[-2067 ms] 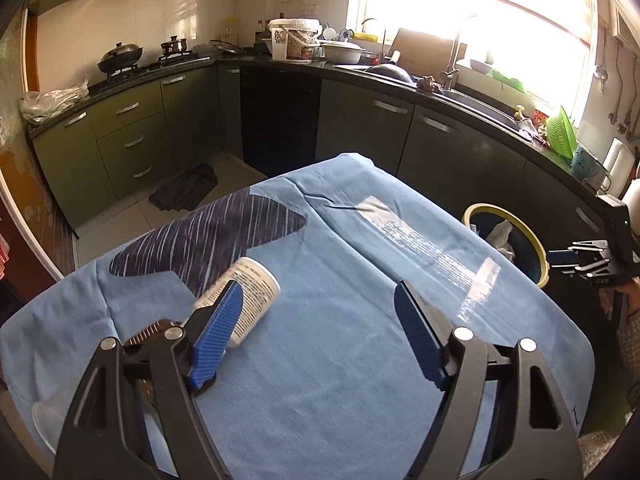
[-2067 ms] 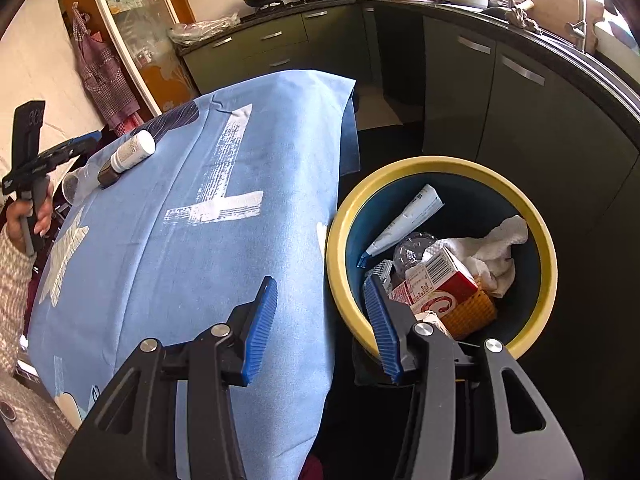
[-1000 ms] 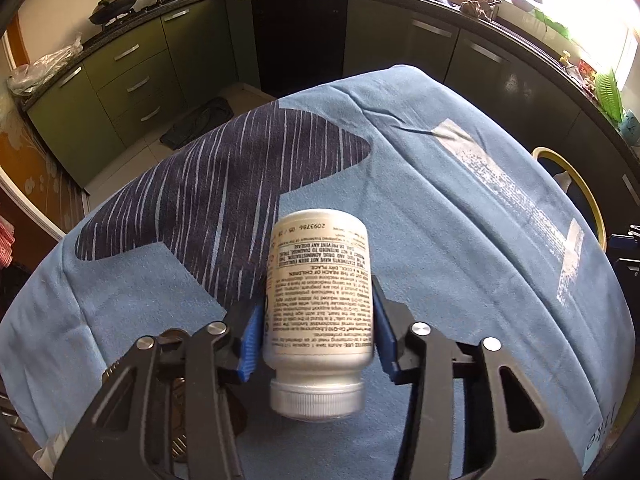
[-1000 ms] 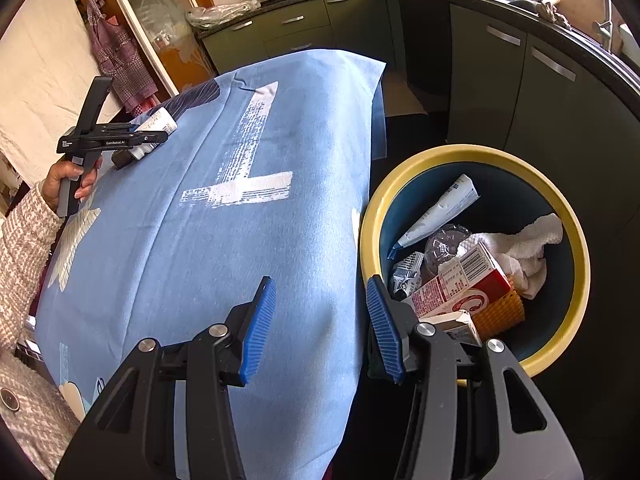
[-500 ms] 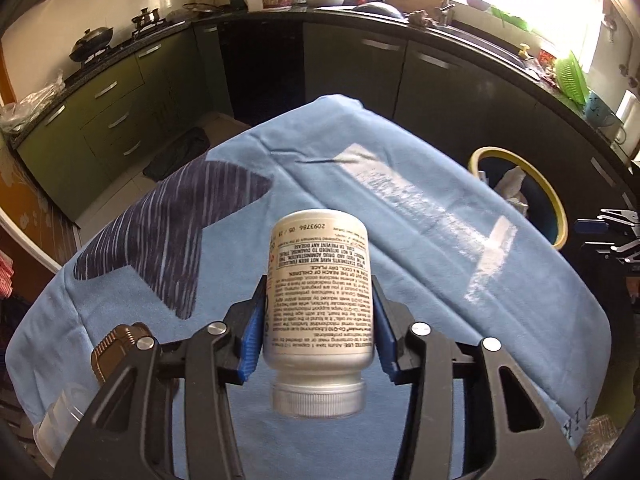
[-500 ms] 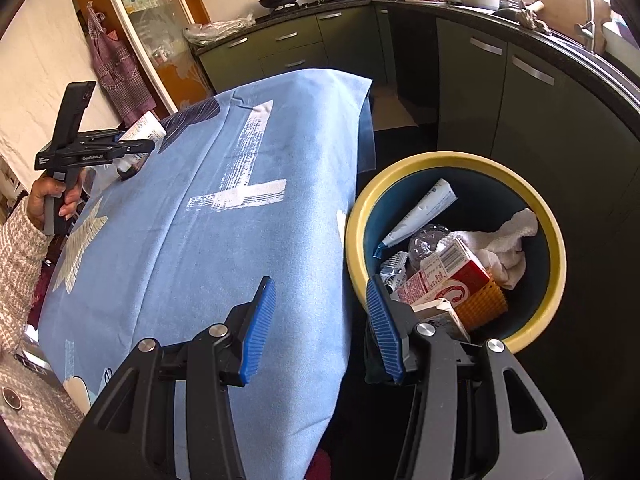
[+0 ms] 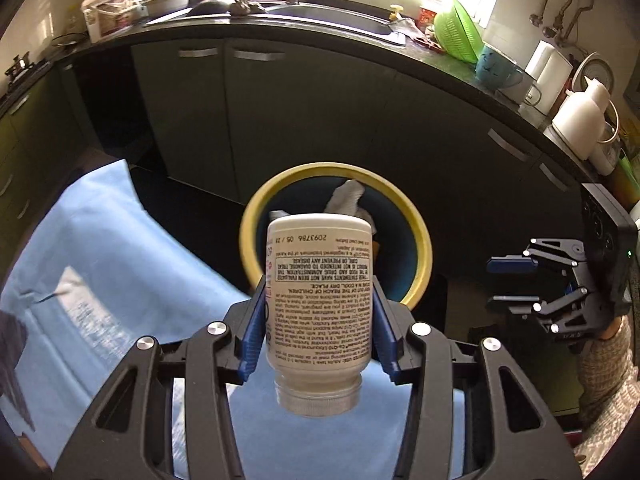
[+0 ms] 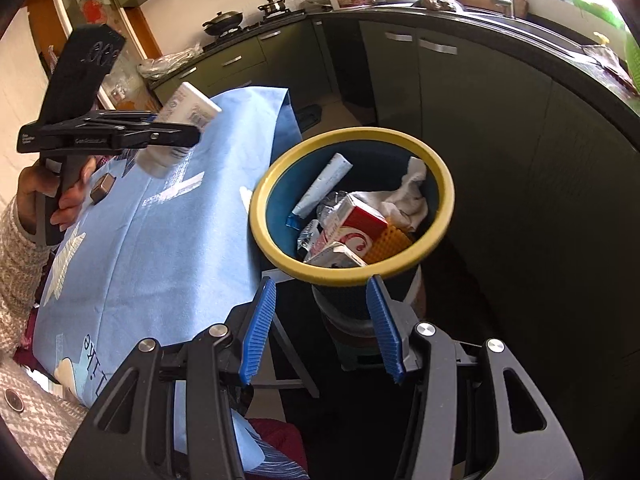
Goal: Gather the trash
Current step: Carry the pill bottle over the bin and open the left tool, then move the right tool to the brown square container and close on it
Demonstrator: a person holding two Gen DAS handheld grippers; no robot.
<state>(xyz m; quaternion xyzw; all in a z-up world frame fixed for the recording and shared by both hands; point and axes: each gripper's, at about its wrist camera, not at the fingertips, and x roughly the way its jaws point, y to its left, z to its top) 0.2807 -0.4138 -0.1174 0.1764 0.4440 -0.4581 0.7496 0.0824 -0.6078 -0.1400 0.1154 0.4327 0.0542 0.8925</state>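
Left gripper (image 7: 319, 328), lower centre of the left wrist view: blue pads (image 7: 253, 334) pressed against both sides of a white bottle (image 7: 320, 304), held cap toward the camera. In the right wrist view, upper left, it is carried by a hand (image 8: 50, 196) in a knit sleeve (image 8: 18, 264). Right gripper (image 8: 322, 328), lower centre of that view: jaws parted, nothing between them.
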